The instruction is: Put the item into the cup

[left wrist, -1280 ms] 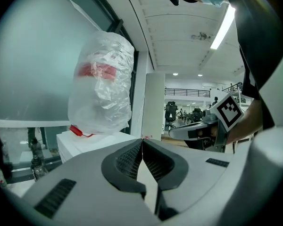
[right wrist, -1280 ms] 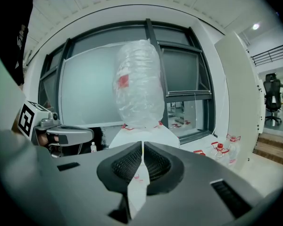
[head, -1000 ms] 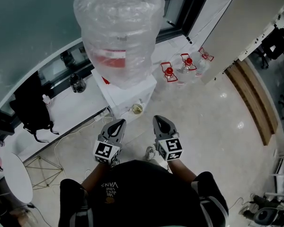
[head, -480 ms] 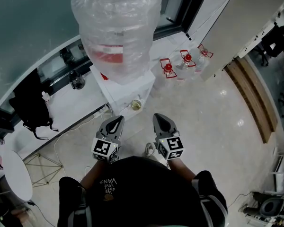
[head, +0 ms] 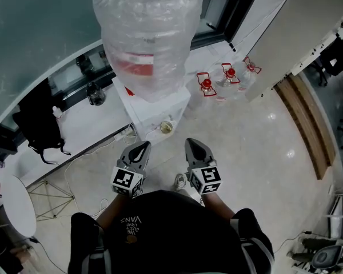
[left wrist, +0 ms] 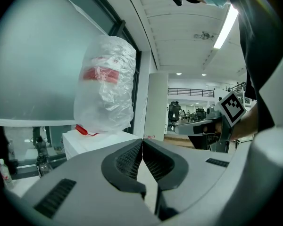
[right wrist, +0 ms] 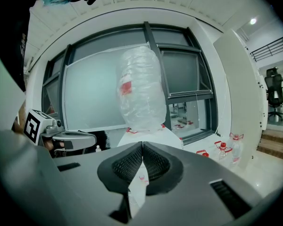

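Note:
A small cup with something yellowish in it stands on the tap ledge of a white water dispenser. The dispenser carries a large plastic-wrapped bottle, also seen as the bottle and the bottle. My left gripper and right gripper are held side by side in front of the person's chest, short of the dispenser. Both are shut with nothing between the jaws, as the left gripper and the right gripper show. I see no loose item.
Three red-capped water jugs stand on the floor right of the dispenser. A black bag lies on the white sill at left, a round white table lower left, cables on the floor, a wooden step at right.
Both grippers hold the same pose, shut. Only the head view has shifted a little.

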